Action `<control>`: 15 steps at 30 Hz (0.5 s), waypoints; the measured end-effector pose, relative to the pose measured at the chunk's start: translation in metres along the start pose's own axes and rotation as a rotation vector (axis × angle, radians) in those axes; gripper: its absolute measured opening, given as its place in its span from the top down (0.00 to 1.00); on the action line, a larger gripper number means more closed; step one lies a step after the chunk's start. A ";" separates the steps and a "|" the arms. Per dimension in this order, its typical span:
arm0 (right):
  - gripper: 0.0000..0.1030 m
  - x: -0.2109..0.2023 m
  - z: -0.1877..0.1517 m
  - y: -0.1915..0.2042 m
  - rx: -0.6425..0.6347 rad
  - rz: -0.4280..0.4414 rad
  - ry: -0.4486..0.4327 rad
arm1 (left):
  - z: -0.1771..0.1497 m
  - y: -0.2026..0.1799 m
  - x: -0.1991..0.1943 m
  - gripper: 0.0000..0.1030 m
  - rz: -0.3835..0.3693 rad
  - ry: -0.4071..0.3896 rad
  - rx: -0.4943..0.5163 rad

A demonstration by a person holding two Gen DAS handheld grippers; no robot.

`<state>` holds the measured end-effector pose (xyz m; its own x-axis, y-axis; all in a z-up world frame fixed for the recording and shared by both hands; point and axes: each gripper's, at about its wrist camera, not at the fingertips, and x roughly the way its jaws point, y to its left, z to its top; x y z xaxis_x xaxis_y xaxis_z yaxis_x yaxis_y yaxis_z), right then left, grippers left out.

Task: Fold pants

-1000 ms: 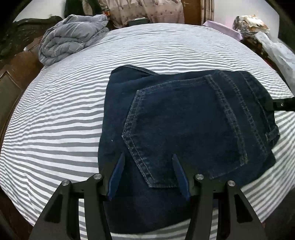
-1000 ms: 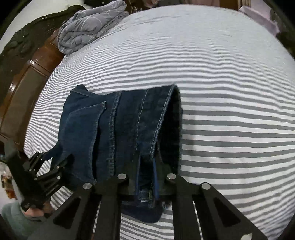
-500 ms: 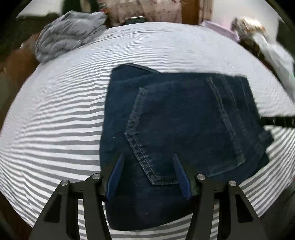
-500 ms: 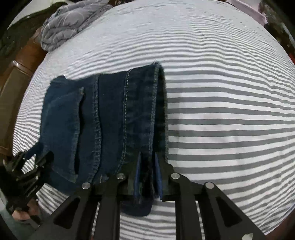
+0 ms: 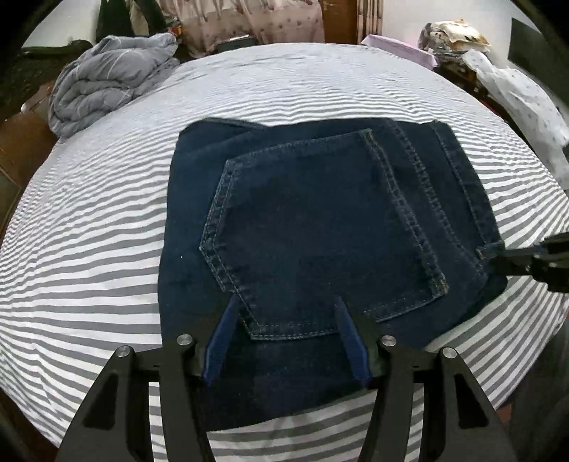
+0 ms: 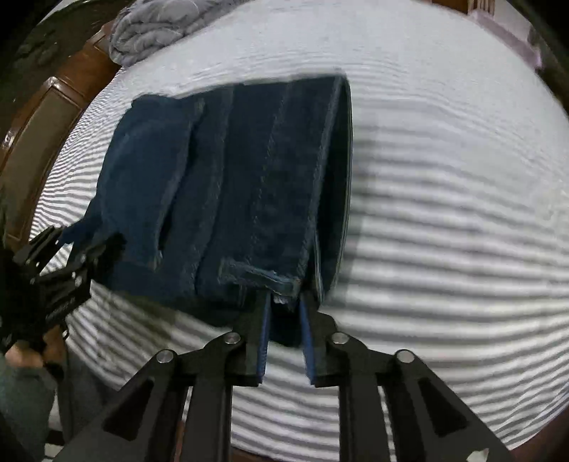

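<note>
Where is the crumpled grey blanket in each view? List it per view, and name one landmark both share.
Left wrist view: the grey blanket lies bunched at the upper left, at the far edge of the striped bed.
Right wrist view: the blanket sits at the top, left of centre, partly cut off.
Shared landmark: the folded jeans on the bed.

Bare striped bed lies open around the folded pants; beyond them, a bunched grey quilt blocks the far-left corner.
</note>
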<state>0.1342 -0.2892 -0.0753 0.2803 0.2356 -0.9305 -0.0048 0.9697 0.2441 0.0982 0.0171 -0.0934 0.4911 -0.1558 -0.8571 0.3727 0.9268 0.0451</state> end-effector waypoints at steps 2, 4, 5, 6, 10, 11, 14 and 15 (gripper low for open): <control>0.85 -0.001 -0.002 0.000 -0.010 0.013 -0.021 | 0.004 0.000 0.003 0.43 0.015 0.014 -0.006; 0.85 -0.002 0.000 -0.005 0.030 0.044 -0.012 | 0.008 0.000 -0.001 0.43 0.013 0.023 -0.019; 0.85 -0.006 0.000 -0.009 0.038 0.060 -0.013 | 0.011 0.003 -0.006 0.43 -0.012 0.021 -0.041; 0.81 -0.014 0.000 -0.008 0.042 0.078 -0.024 | 0.012 0.009 -0.011 0.43 -0.043 0.017 -0.066; 0.28 -0.045 -0.001 -0.028 0.121 0.204 -0.121 | 0.016 0.053 -0.033 0.39 -0.179 -0.027 -0.212; 0.28 -0.048 -0.002 -0.036 0.141 0.226 -0.131 | 0.017 0.068 -0.034 0.39 -0.198 -0.028 -0.250; 0.28 -0.041 0.000 -0.060 0.219 0.336 -0.117 | 0.016 0.111 -0.024 0.39 -0.281 0.002 -0.367; 0.28 -0.036 0.002 -0.070 0.256 0.377 -0.116 | 0.015 0.123 -0.018 0.38 -0.315 0.017 -0.407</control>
<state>0.1259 -0.3659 -0.0585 0.4098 0.5452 -0.7313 0.1065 0.7676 0.6320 0.1465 0.1285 -0.0645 0.3902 -0.4465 -0.8052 0.1626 0.8942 -0.4170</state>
